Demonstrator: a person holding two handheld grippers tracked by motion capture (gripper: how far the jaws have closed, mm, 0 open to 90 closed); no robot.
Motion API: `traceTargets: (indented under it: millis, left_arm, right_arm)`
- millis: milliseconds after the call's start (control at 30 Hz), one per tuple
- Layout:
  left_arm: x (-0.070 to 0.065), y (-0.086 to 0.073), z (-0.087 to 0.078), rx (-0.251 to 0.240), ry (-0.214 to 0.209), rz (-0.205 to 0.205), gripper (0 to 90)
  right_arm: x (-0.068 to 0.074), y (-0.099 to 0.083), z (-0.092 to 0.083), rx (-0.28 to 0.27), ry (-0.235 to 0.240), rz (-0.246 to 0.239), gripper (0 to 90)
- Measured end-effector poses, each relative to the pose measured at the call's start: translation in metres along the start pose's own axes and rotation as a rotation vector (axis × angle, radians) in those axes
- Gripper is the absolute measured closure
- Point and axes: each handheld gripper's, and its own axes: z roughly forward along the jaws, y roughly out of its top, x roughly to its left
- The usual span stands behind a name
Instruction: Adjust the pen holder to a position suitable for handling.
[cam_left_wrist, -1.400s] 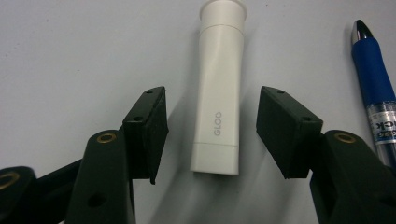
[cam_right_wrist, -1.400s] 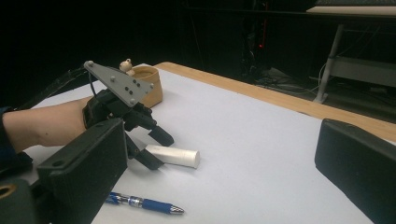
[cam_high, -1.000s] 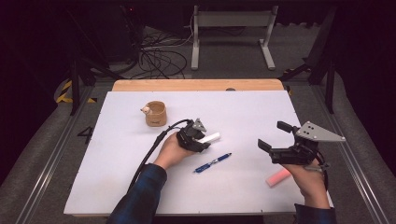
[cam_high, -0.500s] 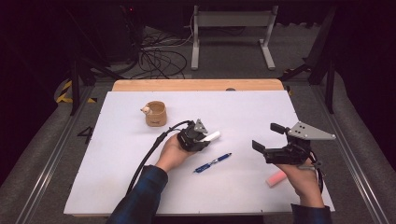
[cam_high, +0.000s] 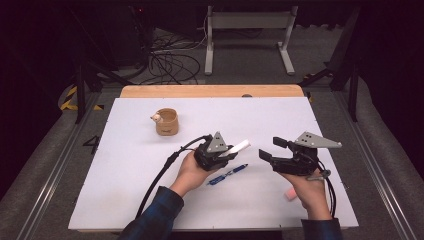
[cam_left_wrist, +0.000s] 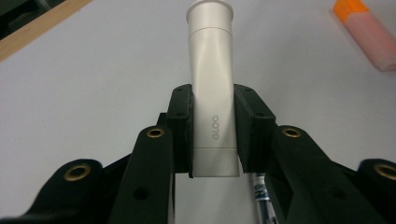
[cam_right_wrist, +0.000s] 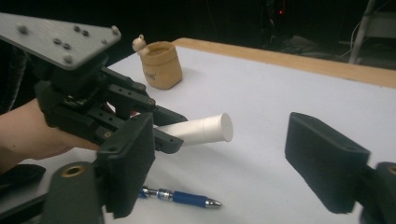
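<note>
The right tongs (cam_high: 267, 148) have slid in toward nine o'clock, jaws narrowing but still empty, lining up on the white tube's (cam_high: 239, 147) cap. Left tongs (cam_high: 227, 152) clamp that tube, lifted above the surface (cam_high: 325, 120), apparently for uncapping.

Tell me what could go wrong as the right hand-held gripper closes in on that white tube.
The left hand-held gripper clamps the white tube near its tail, so a sideways push on the capped end could lever it loose. The right hand-held gripper, whose jaws have just been closing with nothing between them, might miss the cap. A dropped tube could strike the blue pen below.
</note>
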Motion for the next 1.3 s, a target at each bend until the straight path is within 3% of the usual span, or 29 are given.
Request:
traceTargets:
  millis: [133, 267, 500, 800, 1167, 1300]
  left_arm:
    - [-0.011, 0.004, -0.003, -0.025, 0.009, 0.028, 71.0]
    - [-0.020, 0.008, -0.006, -0.052, 0.051, 0.077, 71.0]
    - [-0.027, 0.014, -0.008, -0.101, 0.071, 0.099, 71.0]
    - [-0.031, 0.016, -0.007, -0.127, 0.034, 0.069, 70.9]
    - [-0.029, 0.016, -0.004, -0.116, 0.019, 0.043, 70.9]
    - [-0.030, 0.016, -0.004, -0.130, 0.013, 0.024, 70.9]
  right_arm:
    - [0.000, -0.003, 0.006, 0.027, -0.008, 0.019, 33.7]
    - [-0.003, -0.007, 0.012, 0.040, 0.001, 0.072, 38.2]
    - [-0.003, -0.010, 0.018, 0.049, 0.031, 0.104, 45.4]
    - [-0.003, -0.014, 0.023, 0.041, 0.078, 0.126, 50.2]
    - [-0.003, -0.016, 0.024, 0.041, 0.063, 0.126, 53.3]
    - [-0.006, -0.018, 0.025, -0.001, 0.090, 0.158, 52.9]
